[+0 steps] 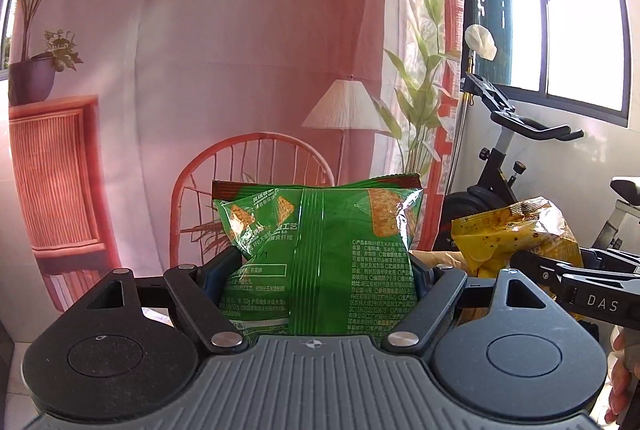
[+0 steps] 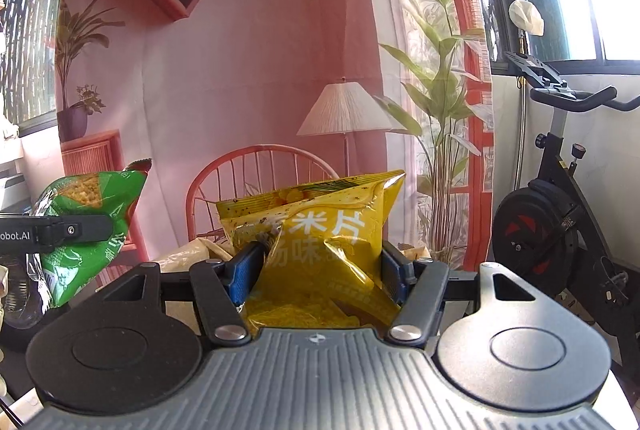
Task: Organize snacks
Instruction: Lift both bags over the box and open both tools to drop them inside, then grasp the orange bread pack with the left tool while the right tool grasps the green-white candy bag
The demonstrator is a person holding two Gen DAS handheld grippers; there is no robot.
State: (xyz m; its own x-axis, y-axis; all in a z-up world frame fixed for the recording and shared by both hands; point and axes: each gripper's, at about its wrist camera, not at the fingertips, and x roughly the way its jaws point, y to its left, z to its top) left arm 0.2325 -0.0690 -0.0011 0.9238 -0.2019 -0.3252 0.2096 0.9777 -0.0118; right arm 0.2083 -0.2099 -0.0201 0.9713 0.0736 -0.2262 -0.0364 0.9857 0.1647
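My left gripper (image 1: 320,270) is shut on a green snack bag (image 1: 320,250) and holds it upright in the air. My right gripper (image 2: 318,262) is shut on a yellow snack bag (image 2: 320,242), also held up. In the left wrist view the yellow bag (image 1: 516,242) shows at the right with the other gripper's arm across it. In the right wrist view the green bag (image 2: 88,218) shows at the left. A crumpled tan paper bag (image 2: 188,254) peeks out behind the yellow bag, mostly hidden.
A printed pink backdrop (image 2: 260,70) with a chair, lamp and plants hangs behind. An exercise bike (image 2: 560,222) stands at the right under a window. A clear plastic container (image 2: 16,294) sits at the far left.
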